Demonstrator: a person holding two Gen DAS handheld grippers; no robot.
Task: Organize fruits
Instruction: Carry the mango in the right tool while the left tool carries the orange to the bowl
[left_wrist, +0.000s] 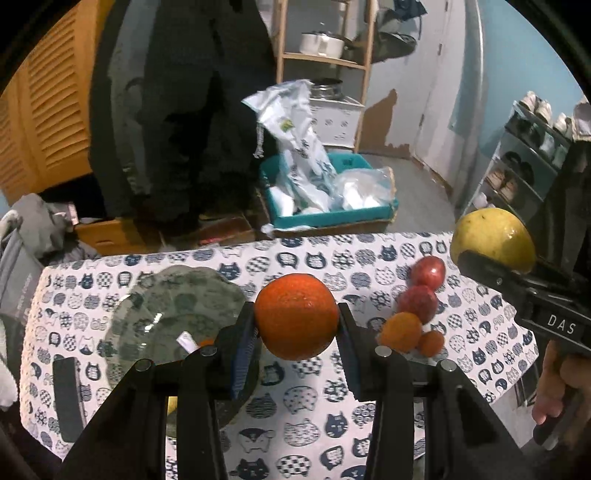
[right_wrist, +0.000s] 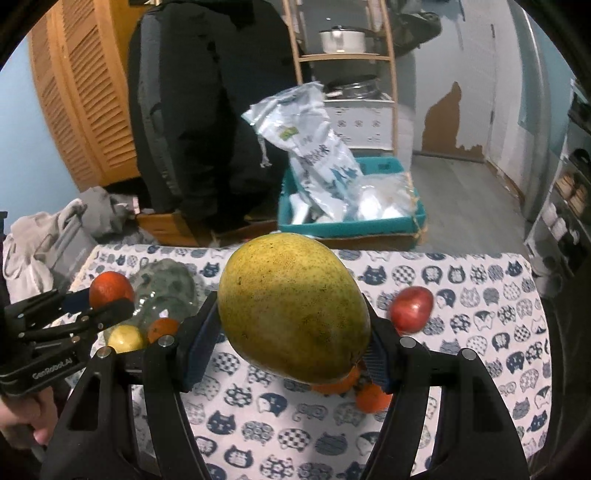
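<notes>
Left wrist view, contents by count. One large orange (left_wrist: 296, 316), pinched between the two fingers of the left hand-held gripper (left_wrist: 297, 325) and held above the desk (left_wrist: 317, 402), which wears a cloth printed with cat faces. One yellow-green mango (left_wrist: 493, 240), clamped in the right hand-held gripper (left_wrist: 495, 254) at the upper right, also off the desk. Two red apples (left_wrist: 428, 270) (left_wrist: 418, 302), touching one another on the cloth. Two small oranges (left_wrist: 401, 331) (left_wrist: 430, 343), side by side, just in front of the nearer apple. One clear glass plate (left_wrist: 173, 314) with a scalloped rim, left of the held orange; the left gripper's fingers hide part of it. One black flat object (left_wrist: 68, 398) lies at the desk's left edge.

Right wrist view. The mango (right_wrist: 293, 310) fills the centre, gripped at its sides by the right hand-held gripper (right_wrist: 291, 332). The plate (right_wrist: 166, 288) holds one yellow fruit (right_wrist: 125, 338) and one small orange (right_wrist: 162, 329). The left hand-held gripper (right_wrist: 110, 299) carries its orange (right_wrist: 112, 290) over the plate's left side. Only one apple (right_wrist: 412, 308) shows here; the other is hidden. The two small oranges (right_wrist: 373, 398) (right_wrist: 338, 384) peek out beneath the mango.

Hands: a bare hand (left_wrist: 554, 384) grips the right tool's handle; another (right_wrist: 26, 417) holds the left tool.

Behind the desk: one teal crate (right_wrist: 351, 225) holding plastic bags.
</notes>
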